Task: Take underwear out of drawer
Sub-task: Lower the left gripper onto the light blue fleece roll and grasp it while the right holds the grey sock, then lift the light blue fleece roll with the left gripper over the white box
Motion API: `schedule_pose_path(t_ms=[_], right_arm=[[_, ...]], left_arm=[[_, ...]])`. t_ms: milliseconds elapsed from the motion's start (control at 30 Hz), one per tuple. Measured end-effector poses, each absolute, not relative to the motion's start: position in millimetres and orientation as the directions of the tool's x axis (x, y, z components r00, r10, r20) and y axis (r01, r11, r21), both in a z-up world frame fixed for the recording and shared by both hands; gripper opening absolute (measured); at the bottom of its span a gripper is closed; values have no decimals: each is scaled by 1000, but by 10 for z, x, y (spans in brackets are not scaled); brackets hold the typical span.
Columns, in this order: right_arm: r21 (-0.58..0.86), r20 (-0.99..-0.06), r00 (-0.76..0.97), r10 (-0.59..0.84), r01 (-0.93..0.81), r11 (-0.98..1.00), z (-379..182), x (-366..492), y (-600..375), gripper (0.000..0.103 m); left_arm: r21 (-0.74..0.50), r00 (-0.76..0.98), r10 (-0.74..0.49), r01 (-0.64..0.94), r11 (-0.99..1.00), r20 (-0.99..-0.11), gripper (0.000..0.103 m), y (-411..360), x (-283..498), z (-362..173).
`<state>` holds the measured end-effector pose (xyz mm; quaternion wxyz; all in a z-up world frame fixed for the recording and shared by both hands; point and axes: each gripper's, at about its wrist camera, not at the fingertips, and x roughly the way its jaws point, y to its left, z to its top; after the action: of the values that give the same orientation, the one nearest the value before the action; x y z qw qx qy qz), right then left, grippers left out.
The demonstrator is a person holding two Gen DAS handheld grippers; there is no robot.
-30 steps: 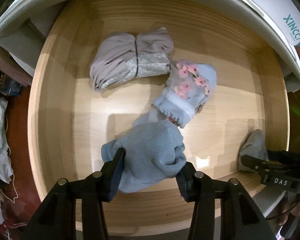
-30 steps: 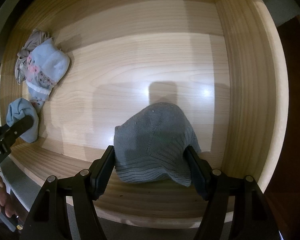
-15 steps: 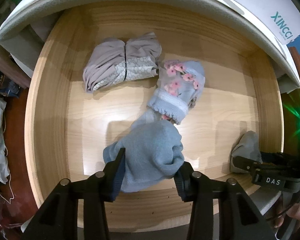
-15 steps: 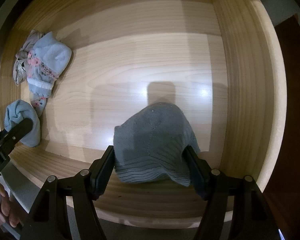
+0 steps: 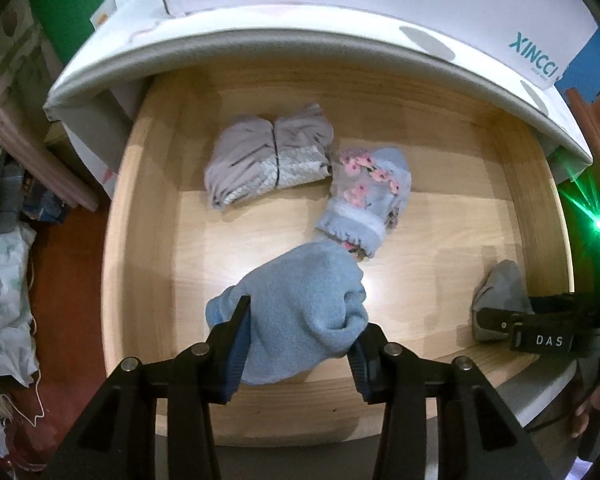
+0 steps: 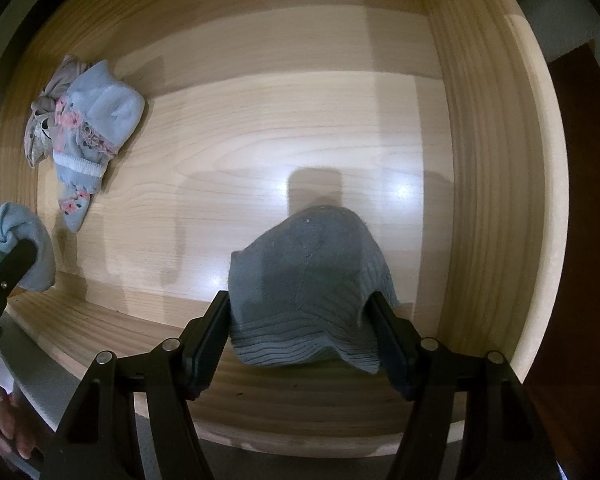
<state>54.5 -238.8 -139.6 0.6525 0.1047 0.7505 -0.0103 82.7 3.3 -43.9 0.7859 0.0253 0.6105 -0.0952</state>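
**Both tools loaded, drawer half cleared**

With a bundle pinched in each hand, I'm hanging over the open drawer (image 5: 140, 184), both tools pointing steeply down into it. The left tool (image 5: 300, 342) has just been closing and its pads are squeezed into the light blue fleecy bundle (image 5: 304, 312), jaws fairly narrow, cloth bulging out ahead of them. The right tool (image 6: 302, 334) is clamped wider on the grey ribbed bundle (image 6: 308, 280), whose knit hem sags below the pads.

I'd judge both pieces light, soft and floppy: nothing to break, but they'll slump and could slide out of a shallow nip, so take them across the thick rolled middle, not a loose edge.

Ahead of the left tool, on the smooth pale wood floor, lie two more: a blue floral piece with a frilled band (image 5: 370, 196) and, beyond it to the left, a grey folded pair (image 5: 268, 162), touching each other.
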Motion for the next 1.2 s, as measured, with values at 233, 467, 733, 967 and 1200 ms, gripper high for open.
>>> schedule_pose_path(t_ms=[233,467,733,967,1200], right_arm=[[115,-983,-126,136,159,981,-1378,552,-2336,65],[110,-984,-123,128,149,983,-1364,546,-2280,64],[105,-986,-116,120,132,986,-1353,526,-2232,64],[111,-986,-111,125,129,985,-1341,528,-2215,64],[121,-985,-107,135,131,984,-1339,523,-2221,64]], left_arm=[[-83,308,-137,183,980,-941,43,115,758,-174],[-71,382,-145,201,977,-913,43,182,736,276],[-65,491,-167,218,974,-855,43,287,785,1010],[-48,572,-191,255,966,-798,43,282,901,1694],[-18,637,-186,261,965,-748,43,200,1254,2207]])
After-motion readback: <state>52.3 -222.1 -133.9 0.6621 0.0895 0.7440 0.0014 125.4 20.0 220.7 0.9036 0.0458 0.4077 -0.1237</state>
